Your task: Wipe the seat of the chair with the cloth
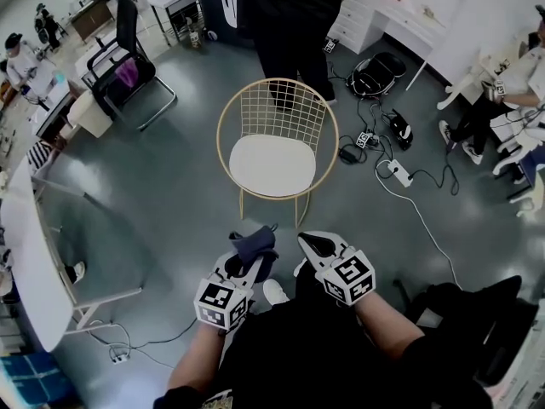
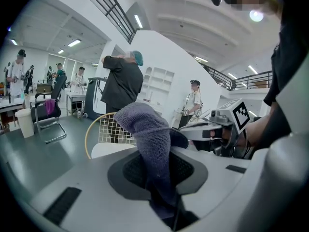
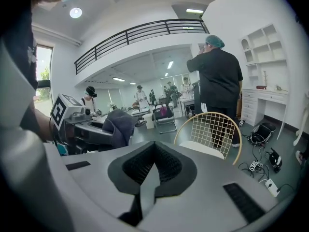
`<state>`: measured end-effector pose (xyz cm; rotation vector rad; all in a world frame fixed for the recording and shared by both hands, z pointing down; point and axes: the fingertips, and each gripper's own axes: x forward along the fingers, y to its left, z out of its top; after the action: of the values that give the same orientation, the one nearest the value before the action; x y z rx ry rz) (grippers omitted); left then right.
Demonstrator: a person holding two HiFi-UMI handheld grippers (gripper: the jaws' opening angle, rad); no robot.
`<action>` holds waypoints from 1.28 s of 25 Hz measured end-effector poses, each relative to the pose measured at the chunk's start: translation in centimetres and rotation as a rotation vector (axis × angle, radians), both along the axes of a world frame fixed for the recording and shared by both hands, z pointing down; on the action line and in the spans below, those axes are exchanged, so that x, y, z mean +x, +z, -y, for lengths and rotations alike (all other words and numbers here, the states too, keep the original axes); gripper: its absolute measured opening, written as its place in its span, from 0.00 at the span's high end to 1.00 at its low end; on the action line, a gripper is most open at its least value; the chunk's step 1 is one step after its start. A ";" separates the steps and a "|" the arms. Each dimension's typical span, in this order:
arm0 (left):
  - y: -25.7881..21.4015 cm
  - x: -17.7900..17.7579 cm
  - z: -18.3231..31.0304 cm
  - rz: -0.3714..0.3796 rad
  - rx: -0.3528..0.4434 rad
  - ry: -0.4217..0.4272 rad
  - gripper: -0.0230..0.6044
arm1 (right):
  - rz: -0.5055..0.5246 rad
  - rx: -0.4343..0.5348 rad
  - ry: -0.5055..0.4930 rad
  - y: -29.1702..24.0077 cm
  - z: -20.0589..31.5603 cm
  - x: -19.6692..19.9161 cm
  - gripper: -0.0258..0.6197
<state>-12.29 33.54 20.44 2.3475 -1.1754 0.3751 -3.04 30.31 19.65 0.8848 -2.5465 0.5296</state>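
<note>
Presently on record: one chair [image 1: 272, 100] of gold wire with a round back, standing on the grey floor [image 1: 170, 177] ahead of both claws and well apart from them. Its seat [image 1: 272, 165] is a white round pad. One cloth [image 1: 253, 242], dark blue-grey knit and bunched, rises out of the left claw [image 1: 249, 258] (it touches neither chair nor seat). The left claw is clenched on the cloth's lower end, and the upper part flops over the tips. The right claw [image 1: 313, 244] has its jaws pressed together with nothing between them, just beside the left claw. One person [image 1: 294, 24] in dark clothes stands just behind the chair's back. One power strip [image 1: 398, 173] with cables lies on the floor right of the chair. One black office chair [image 1: 128, 66] stands farther left.
</note>
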 end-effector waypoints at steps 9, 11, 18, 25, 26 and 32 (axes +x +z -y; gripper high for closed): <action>-0.1 -0.2 0.9 -0.001 0.003 -0.018 0.81 | -0.001 -0.006 -0.021 0.3 0.8 -0.4 0.94; 0.1 -0.4 0.8 0.000 0.003 -0.023 0.81 | 0.001 -0.006 -0.028 0.5 0.8 -0.7 0.94; 0.0 -0.7 0.1 0.003 -0.002 -0.039 0.81 | -0.012 -0.003 -0.030 0.4 0.3 -0.3 0.94; -0.2 0.1 -1.0 0.005 0.005 -0.031 0.81 | -0.007 0.002 -0.018 0.1 -0.7 0.5 0.94; -0.2 0.2 -1.2 0.008 0.005 -0.028 0.81 | -0.007 0.003 -0.018 0.0 -0.9 0.6 0.94; -0.4 0.5 -1.7 0.014 0.005 -0.018 0.81 | -0.004 0.008 -0.014 -0.2 -1.6 0.9 0.94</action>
<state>-11.74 35.28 20.06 2.3406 -1.2046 0.3833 -2.14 31.86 19.40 0.8689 -2.5510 0.5130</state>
